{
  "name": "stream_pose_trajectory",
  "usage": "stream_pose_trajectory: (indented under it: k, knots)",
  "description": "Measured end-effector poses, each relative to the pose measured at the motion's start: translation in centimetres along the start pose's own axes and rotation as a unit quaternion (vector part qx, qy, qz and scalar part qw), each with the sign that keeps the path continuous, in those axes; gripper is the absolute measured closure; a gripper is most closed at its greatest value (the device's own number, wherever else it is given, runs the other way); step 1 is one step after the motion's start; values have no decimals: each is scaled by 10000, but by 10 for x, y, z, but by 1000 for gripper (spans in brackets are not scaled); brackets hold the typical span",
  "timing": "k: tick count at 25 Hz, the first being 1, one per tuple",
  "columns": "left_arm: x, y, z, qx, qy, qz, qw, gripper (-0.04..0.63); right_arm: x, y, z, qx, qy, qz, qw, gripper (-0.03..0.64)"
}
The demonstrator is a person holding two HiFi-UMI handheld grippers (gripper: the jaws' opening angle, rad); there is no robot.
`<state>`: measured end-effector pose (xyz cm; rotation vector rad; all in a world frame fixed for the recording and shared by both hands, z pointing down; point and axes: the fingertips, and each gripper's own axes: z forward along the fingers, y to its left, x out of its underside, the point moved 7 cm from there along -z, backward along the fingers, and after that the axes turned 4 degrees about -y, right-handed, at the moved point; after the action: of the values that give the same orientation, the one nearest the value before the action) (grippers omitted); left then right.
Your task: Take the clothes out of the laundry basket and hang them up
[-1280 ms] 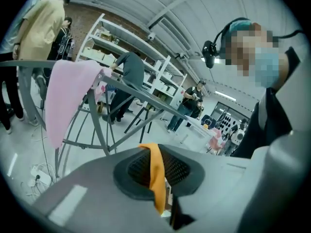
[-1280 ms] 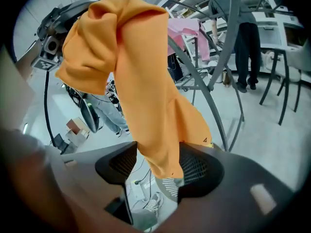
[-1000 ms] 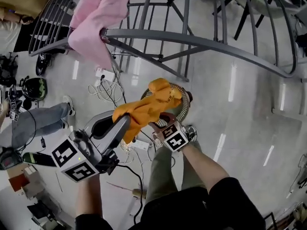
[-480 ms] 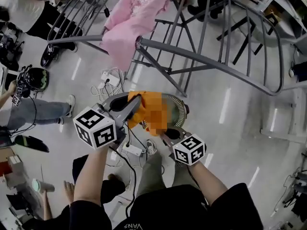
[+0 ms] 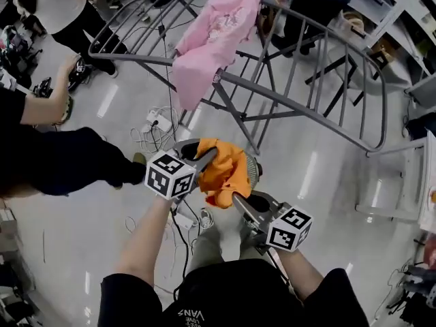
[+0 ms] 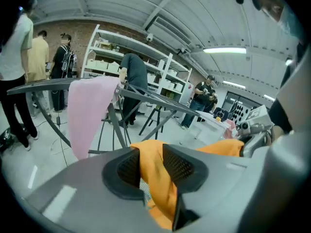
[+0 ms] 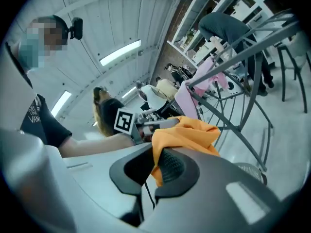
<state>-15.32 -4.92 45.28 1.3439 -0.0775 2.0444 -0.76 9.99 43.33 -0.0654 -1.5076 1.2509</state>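
Observation:
An orange garment (image 5: 225,172) hangs bunched between my two grippers, above a round ribbed basket (image 5: 254,170) on the floor. My left gripper (image 5: 204,157) has a fold of the orange garment (image 6: 155,178) between its pads, which still touch it while the jaws are opening. My right gripper (image 5: 240,199) is shut on an edge of the orange garment (image 7: 187,132) from the lower right. A pink garment (image 5: 211,43) is draped over the grey drying rack (image 5: 300,104) just beyond. The left gripper view shows its jaws (image 6: 151,166) with the pink garment (image 6: 87,110) behind.
A person in dark trousers (image 5: 61,162) stands close at the left, another (image 5: 58,9) farther back. Cables and a power strip (image 5: 160,121) lie on the floor under the rack. White shelving (image 5: 402,5) stands at the right. People stand behind the rack (image 6: 131,76).
The right gripper has closed on the orange garment. Both grippers and the garment have come up closer to the rack. A bystander has stepped in at the left.

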Motion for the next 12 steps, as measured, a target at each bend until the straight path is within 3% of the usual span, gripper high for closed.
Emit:
stream_pose_trajectory:
  k: [4, 8, 12]
  knots:
    - [20, 5, -9, -102, 88, -189, 9997, 463, -30, 19, -11, -66, -295, -127, 9995, 604]
    - [51, 10, -22, -272, 174, -726, 9968, 462, -53, 35, -27, -192, -603, -36, 9980, 604]
    - [67, 16, -26, -200, -95, -1278, 9916, 462, -76, 45, -32, -344, -809, 43, 9961, 604]
